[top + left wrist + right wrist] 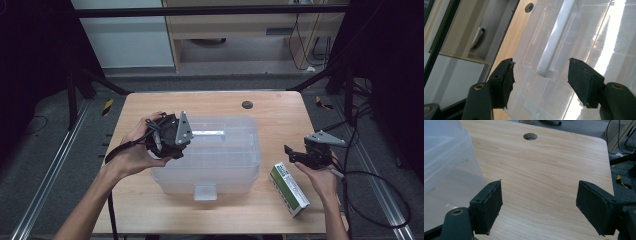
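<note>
While my left gripper (176, 136) hovers over the left end of the clear plastic storage box (225, 165), its jaws stand apart, one on either side of the near end of the box's white handle (554, 40), not touching it. That box sits closed in the middle of the counter (280, 107). My right gripper (295, 155) hangs over bare wood to the right of the box, jaws wide apart and holding nothing. Just below it lies a green and white carton (289, 188), flat on the counter.
</note>
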### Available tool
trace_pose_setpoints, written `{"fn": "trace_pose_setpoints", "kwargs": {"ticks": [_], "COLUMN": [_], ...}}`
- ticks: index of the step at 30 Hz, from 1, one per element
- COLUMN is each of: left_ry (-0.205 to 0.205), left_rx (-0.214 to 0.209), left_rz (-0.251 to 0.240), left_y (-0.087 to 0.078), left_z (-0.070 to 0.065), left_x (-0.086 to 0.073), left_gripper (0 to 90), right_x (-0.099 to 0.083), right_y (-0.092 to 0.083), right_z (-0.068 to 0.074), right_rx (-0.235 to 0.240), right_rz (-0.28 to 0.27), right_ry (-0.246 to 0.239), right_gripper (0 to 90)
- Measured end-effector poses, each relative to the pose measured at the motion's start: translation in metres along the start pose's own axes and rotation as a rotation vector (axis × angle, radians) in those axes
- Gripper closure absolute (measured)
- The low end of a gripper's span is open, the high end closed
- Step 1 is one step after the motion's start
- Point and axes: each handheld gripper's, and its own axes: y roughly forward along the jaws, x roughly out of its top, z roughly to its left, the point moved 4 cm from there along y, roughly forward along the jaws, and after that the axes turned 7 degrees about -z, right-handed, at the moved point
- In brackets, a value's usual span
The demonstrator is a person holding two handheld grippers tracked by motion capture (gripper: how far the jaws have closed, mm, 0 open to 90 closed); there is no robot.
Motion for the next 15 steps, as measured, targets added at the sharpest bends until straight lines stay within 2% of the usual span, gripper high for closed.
{"fn": "trace_pose_setpoints", "kwargs": {"ticks": [3,4,15], "left_ry": [0.019,0.046,0.108], "left_rx": [-0.005,-0.006,-0.003], "left_rz": [0.008,0.028,0.066], "left_y": [0.002,0.004,0.012], "left_z": [-0.001,-0.002,-0.004], "left_x": [0.002,0.003,0.008], "left_gripper": [37.7,37.7,39.7], "right_x": [0.0,0.0,0.0], "right_y": [0.0,0.0,0.0], "right_z": [0.0,0.0,0.001], "right_rx": [0.001,0.001,0.011], "right_rz": [0.001,0.001,0.011], "right_ry": [0.001,-0.001,-0.002], "right_gripper": [21.2,21.2,22.5]}}
